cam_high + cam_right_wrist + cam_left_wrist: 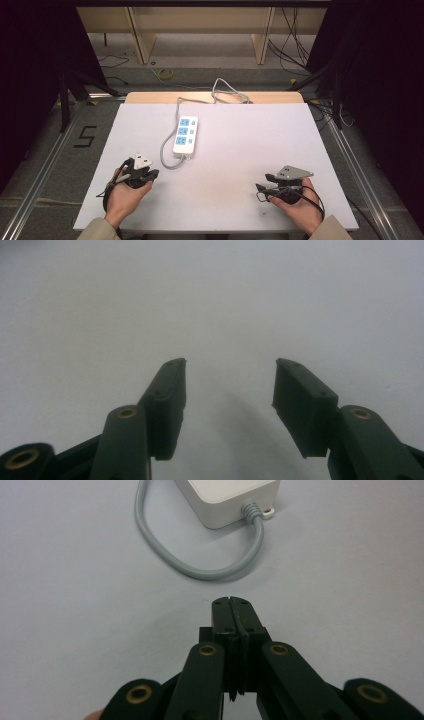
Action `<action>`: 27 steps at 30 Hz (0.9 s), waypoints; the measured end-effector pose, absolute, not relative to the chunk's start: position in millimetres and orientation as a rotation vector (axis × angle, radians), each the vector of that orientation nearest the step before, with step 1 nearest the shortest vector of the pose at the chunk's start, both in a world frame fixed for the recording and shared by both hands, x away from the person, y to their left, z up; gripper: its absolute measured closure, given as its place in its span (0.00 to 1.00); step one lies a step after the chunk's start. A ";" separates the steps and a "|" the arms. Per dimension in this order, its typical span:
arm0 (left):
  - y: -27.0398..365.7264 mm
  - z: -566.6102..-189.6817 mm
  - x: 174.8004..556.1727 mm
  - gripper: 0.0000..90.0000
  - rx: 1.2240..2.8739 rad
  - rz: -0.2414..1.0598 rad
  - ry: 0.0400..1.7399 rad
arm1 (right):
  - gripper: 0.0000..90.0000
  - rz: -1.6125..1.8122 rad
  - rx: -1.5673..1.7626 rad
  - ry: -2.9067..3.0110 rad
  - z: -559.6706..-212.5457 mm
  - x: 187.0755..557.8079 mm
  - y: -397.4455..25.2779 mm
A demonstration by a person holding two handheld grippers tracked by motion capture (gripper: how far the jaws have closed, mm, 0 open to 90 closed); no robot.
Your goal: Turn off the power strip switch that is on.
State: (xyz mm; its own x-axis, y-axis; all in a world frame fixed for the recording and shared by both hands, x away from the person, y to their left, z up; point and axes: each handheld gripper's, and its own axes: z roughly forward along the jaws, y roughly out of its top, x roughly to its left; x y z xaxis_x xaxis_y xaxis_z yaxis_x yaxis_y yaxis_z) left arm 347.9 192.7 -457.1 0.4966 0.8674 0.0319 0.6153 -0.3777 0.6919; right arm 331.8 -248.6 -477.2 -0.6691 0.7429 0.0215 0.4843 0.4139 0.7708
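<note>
The left gripper (pixel 233 602) rests clenched and empty near the table's (pixel 240 150) front-left, just short of the power strip (pixel 185 135), whose far end is cut off in its view. The right gripper (pixel 229 377) gapes, released, over bare tabletop.

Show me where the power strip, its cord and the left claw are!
power strip (pixel 185 135), high view, on its middle socket.
cord (pixel 200 571), left gripper view, on the bottom of its grey loop.
left claw (pixel 234 602), left gripper view, at the closed tips.
</note>
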 end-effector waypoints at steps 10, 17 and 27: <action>191.8 -454.0 355.5 1.00 2.121 0.532 1.220 | 0.53 1.120 1.059 2.348 -477.2 331.7 -248.3; 191.3 -452.3 359.5 1.00 2.124 0.526 1.226 | 0.53 1.122 1.057 2.349 -477.4 331.9 -248.2; 189.9 -450.7 365.0 1.00 2.125 0.519 1.231 | 0.53 1.120 1.056 2.351 -477.4 331.9 -247.9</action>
